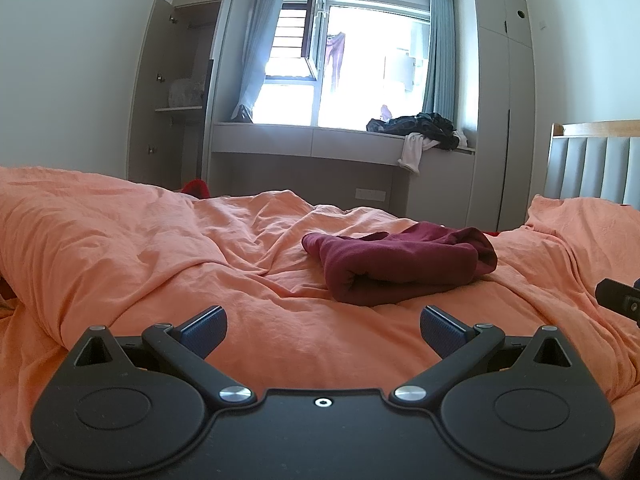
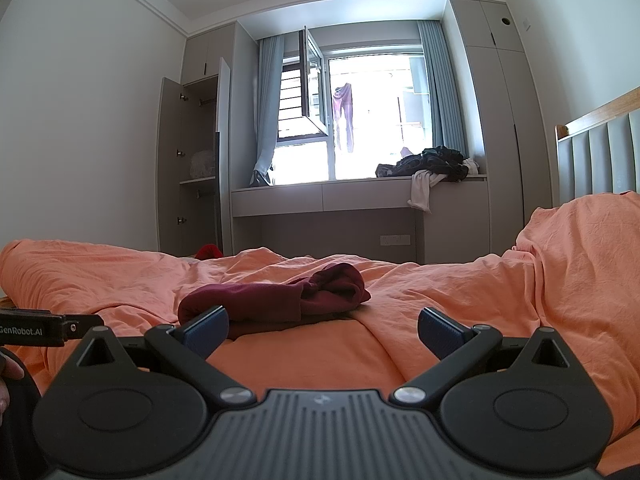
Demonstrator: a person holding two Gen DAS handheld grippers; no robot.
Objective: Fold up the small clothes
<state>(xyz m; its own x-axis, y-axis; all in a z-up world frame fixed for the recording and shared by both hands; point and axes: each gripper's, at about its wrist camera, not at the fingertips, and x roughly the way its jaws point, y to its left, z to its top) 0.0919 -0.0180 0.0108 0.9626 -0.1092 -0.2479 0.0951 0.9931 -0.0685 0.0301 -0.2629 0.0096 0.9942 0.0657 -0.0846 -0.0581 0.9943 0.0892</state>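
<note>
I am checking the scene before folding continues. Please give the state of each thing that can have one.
left tool: open, empty
right tool: open, empty
maroon garment: loosely folded, lying on the bed
orange duvet: wrinkled
wardrobe door: open
window sash: swung open

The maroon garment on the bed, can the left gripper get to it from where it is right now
Probably yes. The left gripper is open and empty, and only bare orange bedding lies between it and the maroon garment, which sits ahead and slightly right. Nothing blocks the way; the right gripper stays off to the side.
</note>
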